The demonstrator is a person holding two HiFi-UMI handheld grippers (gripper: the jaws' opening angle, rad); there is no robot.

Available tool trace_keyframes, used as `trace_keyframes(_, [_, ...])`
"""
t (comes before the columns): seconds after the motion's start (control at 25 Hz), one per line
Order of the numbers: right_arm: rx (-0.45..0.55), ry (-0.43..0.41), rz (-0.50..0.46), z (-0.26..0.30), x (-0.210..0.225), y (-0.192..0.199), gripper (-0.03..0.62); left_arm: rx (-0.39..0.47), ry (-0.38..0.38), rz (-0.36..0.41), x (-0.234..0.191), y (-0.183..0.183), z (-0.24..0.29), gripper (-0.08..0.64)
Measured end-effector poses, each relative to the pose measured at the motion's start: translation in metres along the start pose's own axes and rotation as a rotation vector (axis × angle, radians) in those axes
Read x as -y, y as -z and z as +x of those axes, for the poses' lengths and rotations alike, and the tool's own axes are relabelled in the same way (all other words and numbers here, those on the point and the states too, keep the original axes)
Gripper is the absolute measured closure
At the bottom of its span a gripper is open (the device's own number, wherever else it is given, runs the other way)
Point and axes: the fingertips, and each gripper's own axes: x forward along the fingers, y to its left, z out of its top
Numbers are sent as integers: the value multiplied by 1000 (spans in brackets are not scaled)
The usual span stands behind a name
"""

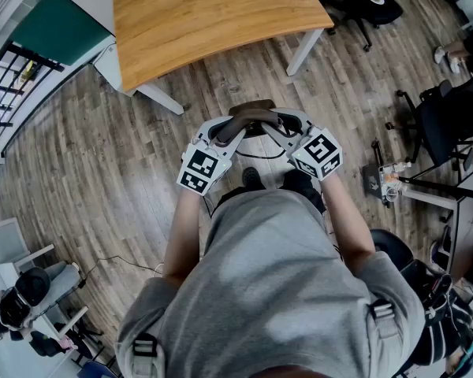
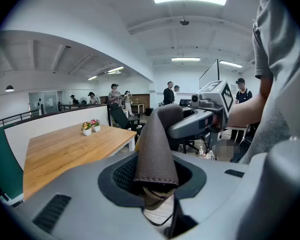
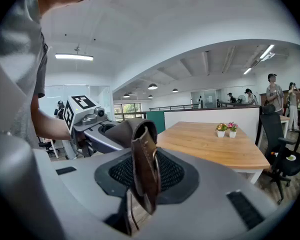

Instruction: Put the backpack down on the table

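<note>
**Head view.** The left tool [image 1: 223, 136] and right tool [image 1: 286, 135] face each other just in front of the person's torso. Each is clamped on one end of the brown backpack handle [image 1: 252, 116], whose long axis runs straight across from tool to tool. The bag's body would hang below them. Only dark shapes show there against the grey shirt, and I cannot tell if they are the bag. The counter [image 1: 213, 14] lies ahead of both tools, beyond a strip of wooden floor, about equally near to either hand. Both forearms reach forward, tools tipped slightly down.

**Left gripper view.** The jaws stand partly apart with the folded leather strap pinched between the mesh pads. The counter sits ahead and to the left, with small flower pots [image 2: 90, 128] on it.

**Right gripper view.** These jaws are likewise closed on the strap, which stands edge-on between the pads. The counter lies ahead to the right, so the carry looks like a forward step and lift.
</note>
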Motion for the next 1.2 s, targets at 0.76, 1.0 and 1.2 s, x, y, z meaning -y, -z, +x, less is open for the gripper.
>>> trace_keyframes(0.76, [-1,0,24,-1,3,2,489,2,1,-13,2,-2,3,434])
trace_keyframes(1.0, [9,23,24,-4,5,3,489,-4,14,-5,3,-3,6,434])
trace_keyframes(1.2, [17,14,49,-6,7,10,488,-24,4,18,5,0,8,434])
